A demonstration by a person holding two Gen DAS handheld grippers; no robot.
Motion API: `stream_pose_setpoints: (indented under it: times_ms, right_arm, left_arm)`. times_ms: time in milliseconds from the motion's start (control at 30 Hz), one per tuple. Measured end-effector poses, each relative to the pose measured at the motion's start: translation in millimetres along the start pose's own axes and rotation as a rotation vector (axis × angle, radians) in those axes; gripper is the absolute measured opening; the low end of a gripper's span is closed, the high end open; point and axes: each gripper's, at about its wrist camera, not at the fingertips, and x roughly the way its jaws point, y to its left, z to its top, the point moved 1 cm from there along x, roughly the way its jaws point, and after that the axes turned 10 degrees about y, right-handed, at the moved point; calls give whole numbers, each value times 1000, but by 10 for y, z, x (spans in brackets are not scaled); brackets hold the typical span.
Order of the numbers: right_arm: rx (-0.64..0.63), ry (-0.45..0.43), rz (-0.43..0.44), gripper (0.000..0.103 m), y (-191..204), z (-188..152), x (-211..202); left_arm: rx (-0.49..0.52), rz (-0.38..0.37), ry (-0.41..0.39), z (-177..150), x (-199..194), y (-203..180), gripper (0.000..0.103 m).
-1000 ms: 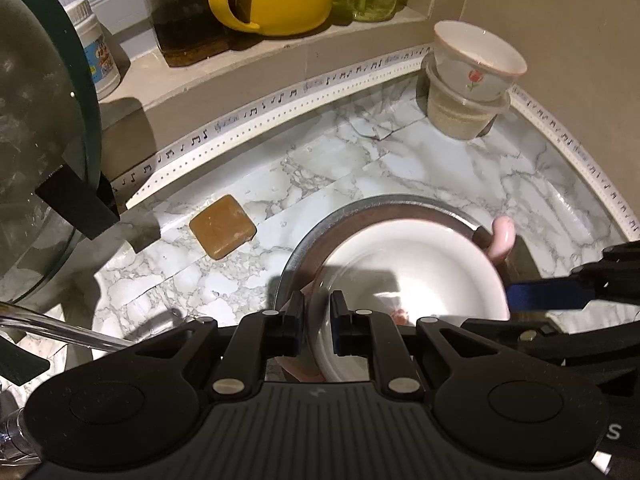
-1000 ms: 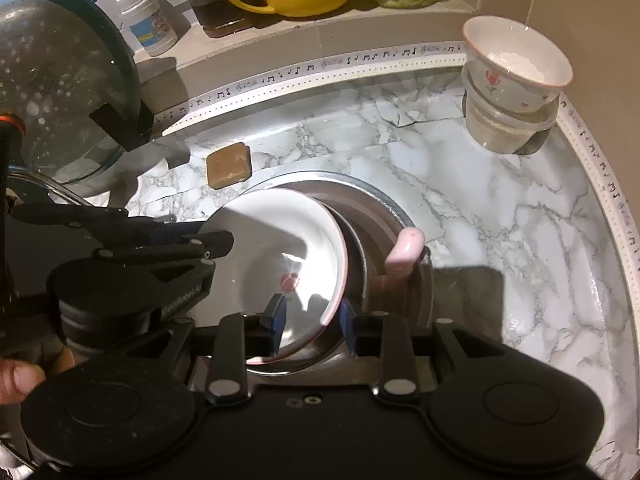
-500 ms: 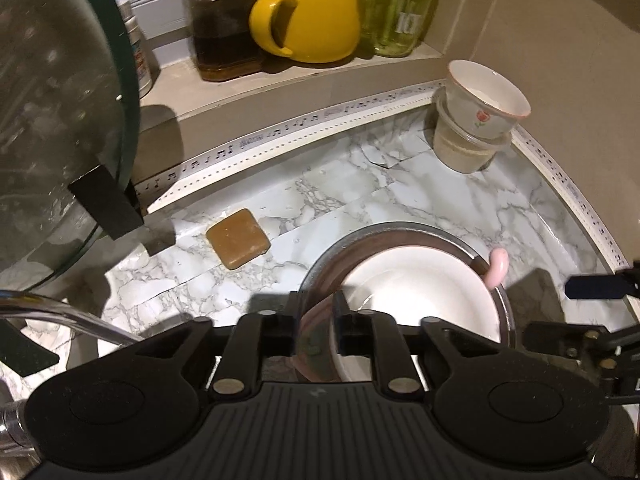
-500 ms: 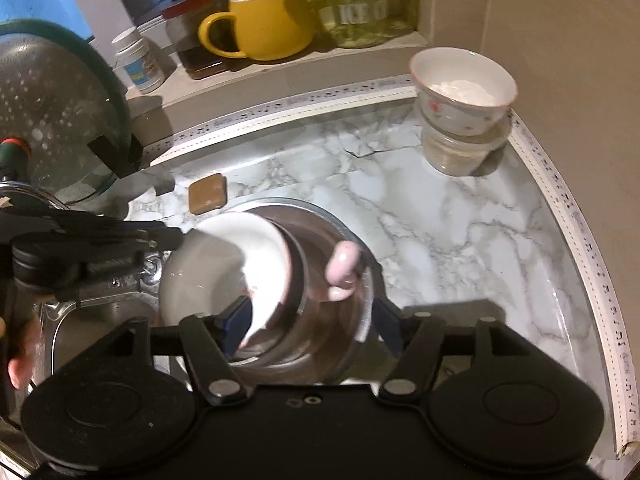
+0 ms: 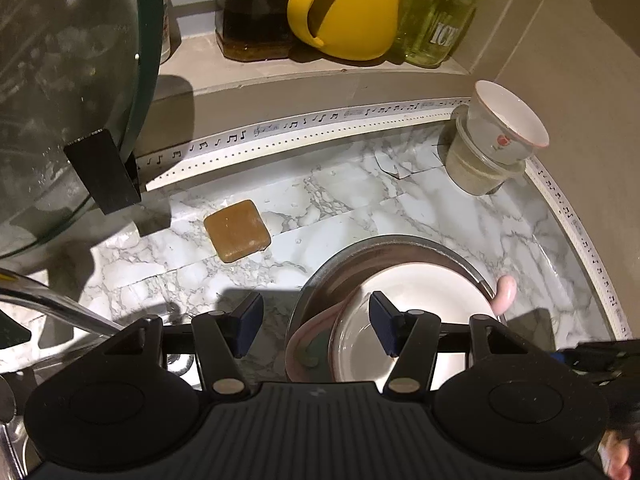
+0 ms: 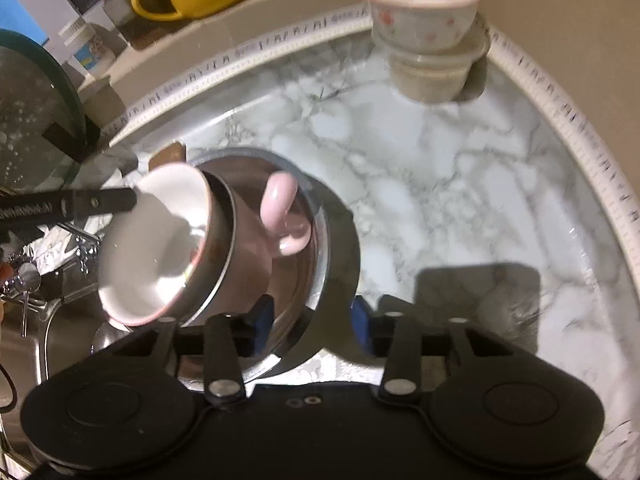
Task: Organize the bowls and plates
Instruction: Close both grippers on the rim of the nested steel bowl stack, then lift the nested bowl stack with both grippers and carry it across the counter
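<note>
A white bowl [image 5: 420,304] with a pink rim leans inside a steel bowl [image 5: 400,242] on the marble counter, next to a pink spoon [image 5: 505,290]. My left gripper [image 5: 316,322] hangs over the steel bowl's near rim. Its jaws are opening and the pads touch nothing. In the right wrist view the white bowl [image 6: 156,240] tilts left against the left gripper's finger [image 6: 80,206]. My right gripper [image 6: 312,320] straddles the steel bowl [image 6: 320,232] rim beside the spoon [image 6: 284,216]. Its jaws are closing, with the pads still clear of the rim.
A flowered bowl [image 5: 508,132] sits on a plastic tub [image 5: 476,172] at the back right corner. A brown soap bar [image 5: 237,230] lies left of the steel bowl. A glass lid [image 5: 60,80] leans at the left. A yellow mug [image 5: 352,12] and bottles line the ledge. A sink [image 6: 24,360] lies lower left.
My left gripper let go of the bowl rim and spread wide. My right gripper released the white bowl, shifted right and down over the steel rim, opened wide, then narrowed.
</note>
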Motion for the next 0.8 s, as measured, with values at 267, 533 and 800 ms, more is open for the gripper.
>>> stream_pose_setpoints:
  times_ms: [267,533,800]
  right_arm:
    - [-25,24,5,16,21,36,145]
    - [-48,-14,-29,12,-53,145,115]
    - [-43,-30,-50,10,-198,305,101]
  left_arm:
    - [-9,-18,0,36,74,20,57]
    - [-50,-84,-31,26,13,111,57]
    - [-87,-101,25,-45,154,243,57]
